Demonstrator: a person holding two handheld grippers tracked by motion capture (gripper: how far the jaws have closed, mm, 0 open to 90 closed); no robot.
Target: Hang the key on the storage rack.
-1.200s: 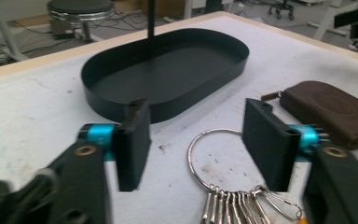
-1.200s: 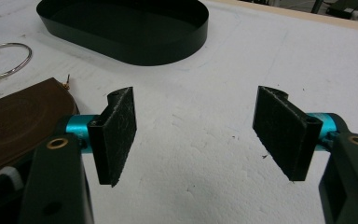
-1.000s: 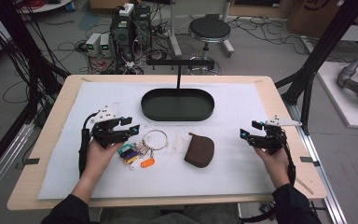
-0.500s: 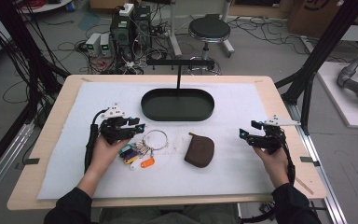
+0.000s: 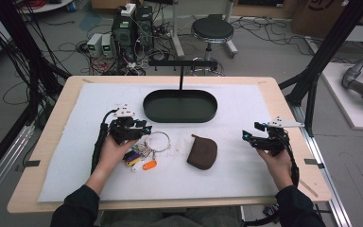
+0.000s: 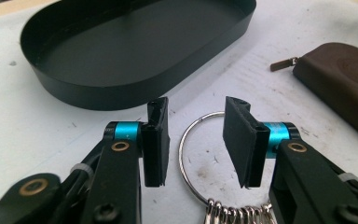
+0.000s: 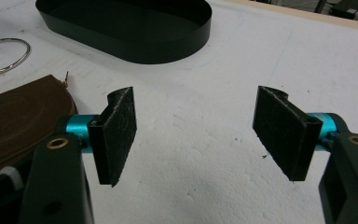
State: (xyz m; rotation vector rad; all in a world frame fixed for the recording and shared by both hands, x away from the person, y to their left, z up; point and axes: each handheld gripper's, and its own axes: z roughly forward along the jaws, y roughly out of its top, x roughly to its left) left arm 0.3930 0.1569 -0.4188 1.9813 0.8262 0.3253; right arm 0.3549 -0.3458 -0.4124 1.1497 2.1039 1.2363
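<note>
The left gripper [image 5: 144, 128] sits low over the white mat on the table [image 5: 66, 90], just in front of the near left end of the black oval tray [image 5: 179, 105], and its fingers [image 6: 156, 140] have just been closing. In the left gripper view they stand partly apart with the big steel key ring [image 6: 191, 158] lying flat on the mat between them; the ring's left arc runs through the gap, and neither pad presses on it yet. The ring carries a row of small rings and keys at its near end, and in the high view the key ring [image 5: 158, 141] lies with coloured key tags [image 5: 139, 158] bunched on its near left side, partly under the left hand [image 5: 113, 151]. A brown zip pouch [image 5: 202, 152] lies on the mat to the right of the ring, apart from it. The right gripper [image 5: 246, 135] hovers near the table's right edge, well apart from the pouch in the high view. Its fingers [image 7: 116, 135] stand wide apart over bare mat with nothing between them.
</note>
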